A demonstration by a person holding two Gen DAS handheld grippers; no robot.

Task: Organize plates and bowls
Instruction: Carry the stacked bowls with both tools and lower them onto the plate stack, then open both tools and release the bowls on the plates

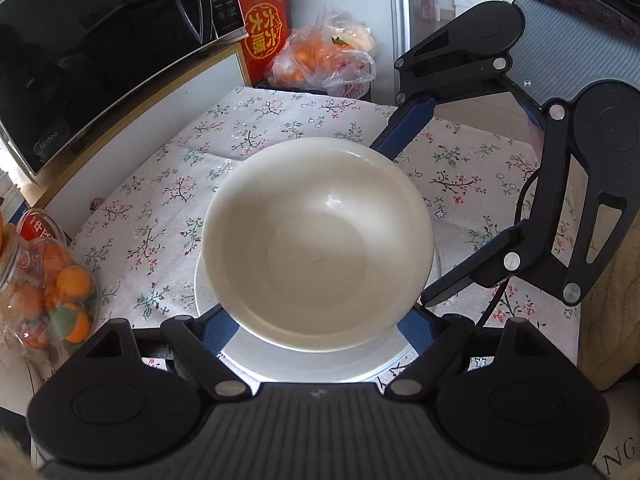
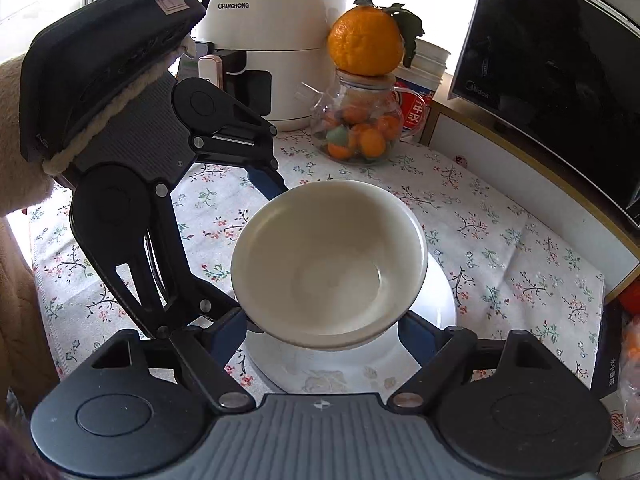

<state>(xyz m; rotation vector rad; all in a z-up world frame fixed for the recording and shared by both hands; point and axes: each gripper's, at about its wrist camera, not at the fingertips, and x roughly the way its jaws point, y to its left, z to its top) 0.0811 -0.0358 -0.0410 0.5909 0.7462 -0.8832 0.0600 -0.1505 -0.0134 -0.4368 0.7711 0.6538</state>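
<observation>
A cream bowl [image 1: 316, 248] is held between both grippers just above a stack of white plates [image 1: 312, 364] on the floral tablecloth. My left gripper [image 1: 316, 328] has its blue fingers on either side of the bowl's near wall. My right gripper [image 1: 404, 216] reaches in from the right and also straddles the bowl. In the right wrist view the bowl [image 2: 328, 264] sits tilted between the right gripper [image 2: 324, 332] fingers, over the plates [image 2: 436, 296], with the left gripper [image 2: 256, 240] at its left side. Both sets of fingertips are hidden by the bowl.
A black microwave [image 1: 100, 60] on a white stand lines the left edge. A jar of oranges [image 1: 44, 288] stands at the near left, a bag of oranges [image 1: 320, 60] and a red box at the back. A white air fryer [image 2: 272, 36] stands behind the cloth [image 2: 500, 248].
</observation>
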